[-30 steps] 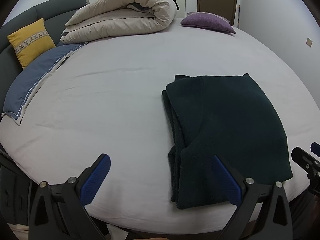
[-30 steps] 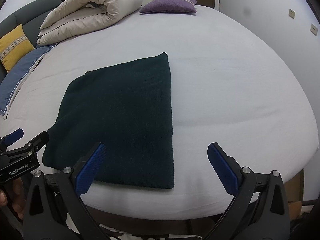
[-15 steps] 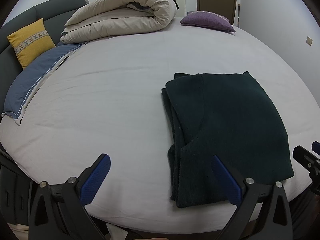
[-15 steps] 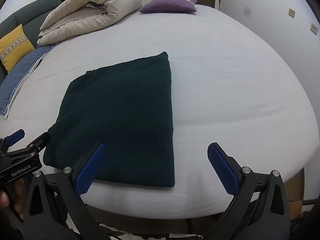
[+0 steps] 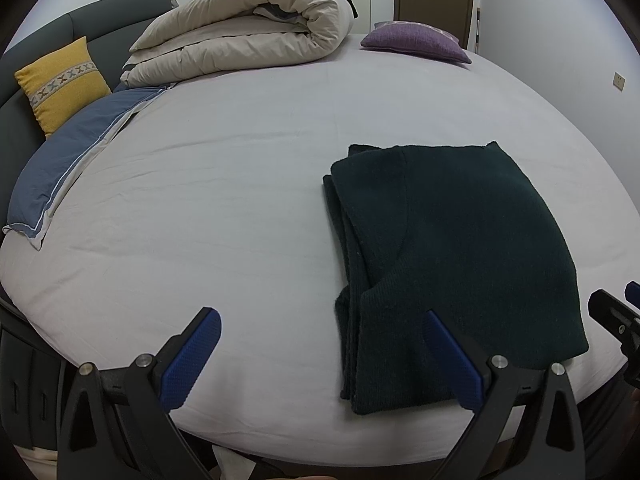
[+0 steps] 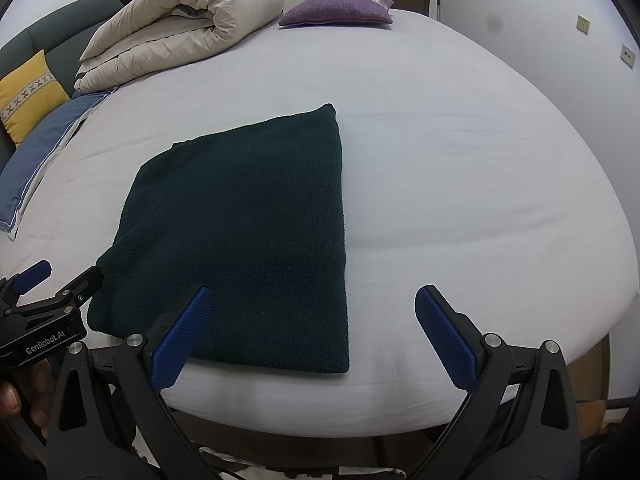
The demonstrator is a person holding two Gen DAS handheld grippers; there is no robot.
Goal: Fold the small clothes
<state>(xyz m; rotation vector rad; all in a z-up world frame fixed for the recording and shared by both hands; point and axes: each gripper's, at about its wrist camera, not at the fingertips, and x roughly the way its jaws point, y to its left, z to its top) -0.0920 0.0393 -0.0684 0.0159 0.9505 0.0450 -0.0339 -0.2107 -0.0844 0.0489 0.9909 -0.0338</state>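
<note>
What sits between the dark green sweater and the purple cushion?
Nothing: only bare white sheet between the folded sweater and the purple cushion, clearest in the right wrist view.

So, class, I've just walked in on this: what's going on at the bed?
A person holds two grippers over the near edge of a bed. A dark green knit garment lies folded into a flat rectangle on the sheet. The left gripper and right gripper are both open, hold nothing, and neither grips the garment. The fold looks finished or paused.
</note>
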